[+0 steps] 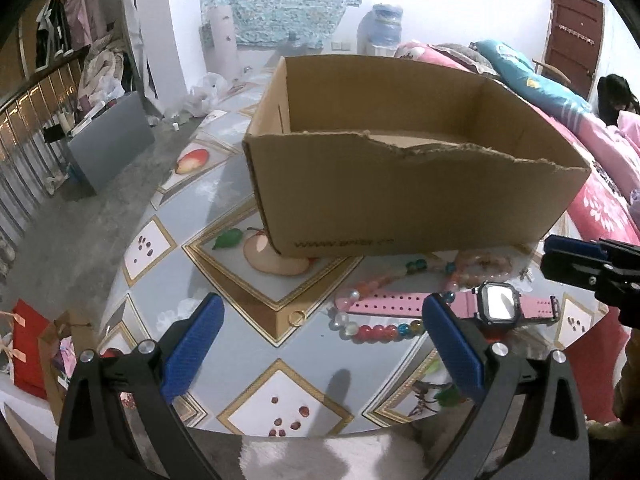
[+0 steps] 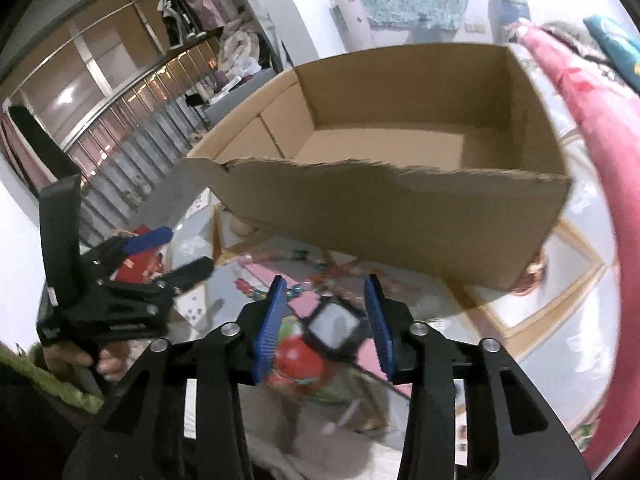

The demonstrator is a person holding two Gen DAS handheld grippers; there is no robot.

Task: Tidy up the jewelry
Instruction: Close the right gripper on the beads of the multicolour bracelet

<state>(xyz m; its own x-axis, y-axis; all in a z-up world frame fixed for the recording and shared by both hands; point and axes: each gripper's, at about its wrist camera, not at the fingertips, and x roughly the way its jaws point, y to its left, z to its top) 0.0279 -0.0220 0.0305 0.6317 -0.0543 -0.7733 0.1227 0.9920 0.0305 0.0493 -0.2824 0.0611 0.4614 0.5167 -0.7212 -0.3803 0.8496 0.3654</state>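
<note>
An open cardboard box point(image 1: 400, 184) point(image 2: 400, 208) with a torn near rim stands on the table. In front of it lie a pink watch point(image 1: 496, 306), a string of coloured beads point(image 1: 372, 330), a peach bead bracelet point(image 1: 480, 268) and a small ring point(image 1: 298, 316). My left gripper point(image 1: 322, 302) point(image 2: 188, 250) is open wide above the table, left of the watch, with nothing held. My right gripper point(image 2: 325, 284) point(image 1: 576, 264) hovers over the watch face point(image 2: 334, 324). Its jaws are apart, with a gap on each side of the watch.
The table point(image 1: 280, 384) has a glossy fruit-patterned cover. A bed with a pink quilt point(image 1: 600, 184) runs along its right side, and a person point(image 1: 616, 96) sits beyond it. On the floor to the left are a grey box point(image 1: 112, 144) and a red bag point(image 1: 28, 352).
</note>
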